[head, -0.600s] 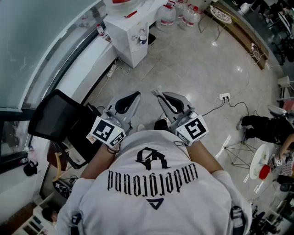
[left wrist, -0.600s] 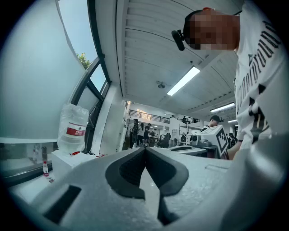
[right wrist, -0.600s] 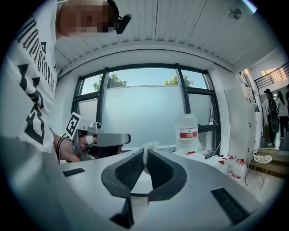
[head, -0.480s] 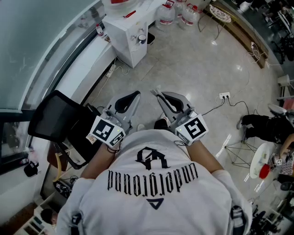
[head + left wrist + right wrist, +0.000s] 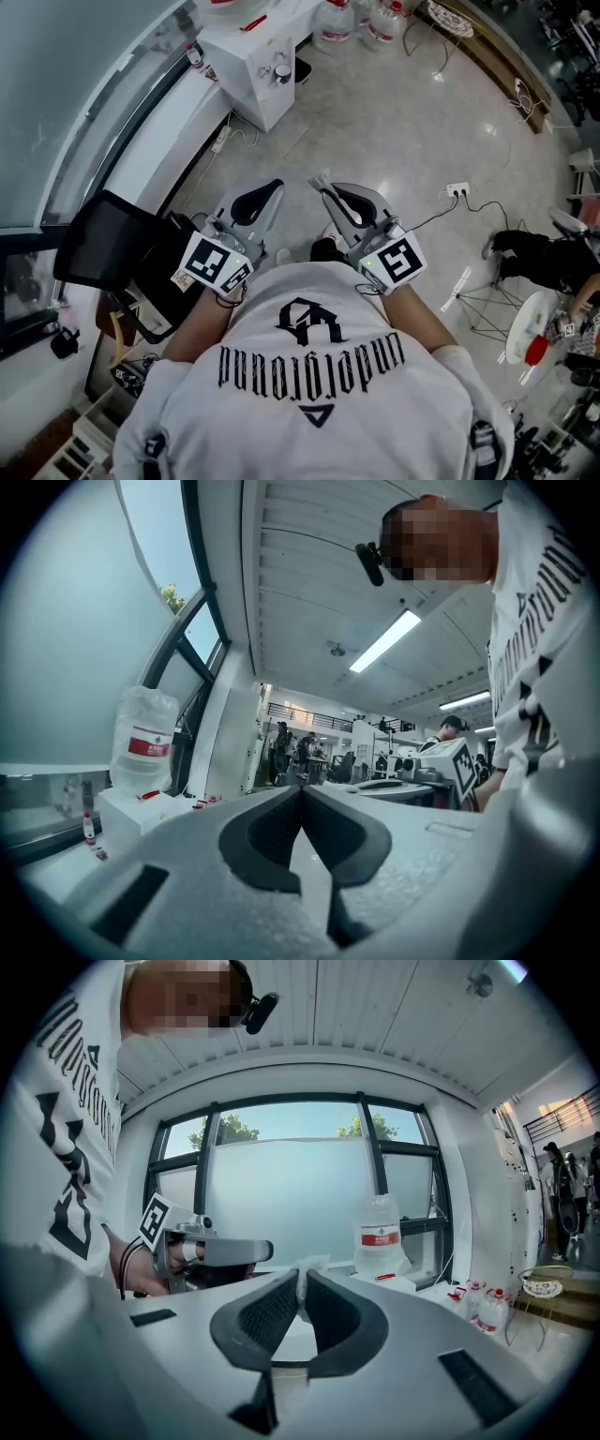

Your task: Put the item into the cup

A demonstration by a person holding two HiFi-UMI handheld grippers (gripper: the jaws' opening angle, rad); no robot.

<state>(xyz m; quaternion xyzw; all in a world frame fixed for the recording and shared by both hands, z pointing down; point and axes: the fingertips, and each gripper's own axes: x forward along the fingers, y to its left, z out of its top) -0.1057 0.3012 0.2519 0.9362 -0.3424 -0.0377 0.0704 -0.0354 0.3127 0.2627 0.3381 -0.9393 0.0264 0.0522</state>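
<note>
Transport step: a small white crumpled item (image 5: 308, 1265) is being clamped between the right tool's (image 5: 300, 1283) tips; the left tool (image 5: 301, 797) is being held closed, empty. No cup is being shown; judged next, one must be located.

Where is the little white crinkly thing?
The white scrap is pinched between the right tongs and pokes out past their tips. In the right gripper view it sits mid-picture, just left of the big water bottle.

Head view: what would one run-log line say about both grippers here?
left gripper: shut, empty | right gripper: shut on small pale scrap | both held over floor | cup: not in view
</note>
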